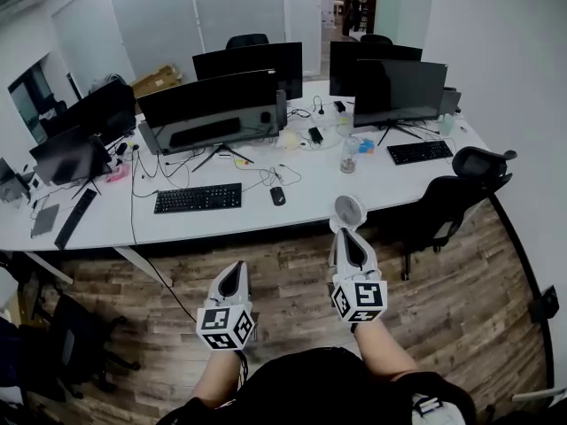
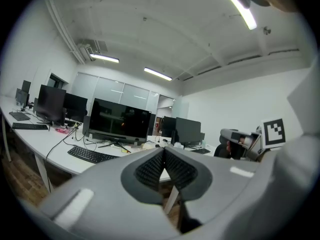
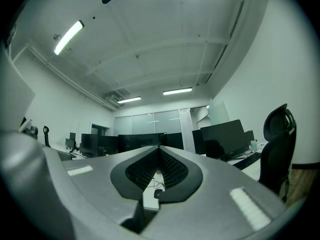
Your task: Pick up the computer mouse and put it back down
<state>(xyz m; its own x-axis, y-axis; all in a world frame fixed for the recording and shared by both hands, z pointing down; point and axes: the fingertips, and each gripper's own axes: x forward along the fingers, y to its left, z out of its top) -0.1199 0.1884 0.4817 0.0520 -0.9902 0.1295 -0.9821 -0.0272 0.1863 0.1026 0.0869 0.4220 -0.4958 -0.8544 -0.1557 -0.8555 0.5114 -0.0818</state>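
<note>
Head view, and both grippers hang over the wood floor (image 1: 292,282), short of the desk (image 1: 310,206). The left gripper (image 1: 235,269) sits low and back. The right gripper (image 1: 347,232) is further ahead, its tips at the desk edge just below a small white fan (image 1: 347,209). The mouse (image 1: 277,196) lies on the desk, ahead and to the right of the left tips, ahead and to the left of the right tips, well apart from both, with the keyboard (image 1: 198,197) just to its left. Over to the left gripper view: the fingers (image 2: 150,170) are pressed together at the tips with nothing between them, and a keyboard and monitor (image 2: 120,124) lie beyond them to the left. Right gripper view now: those fingers (image 3: 142,170) meet at the tips too, clamping nothing. Through the narrow gap beneath the tips the mouse (image 3: 158,193) shows small and dark on the white desktop, far ahead. Neither gripper touches it.
</note>
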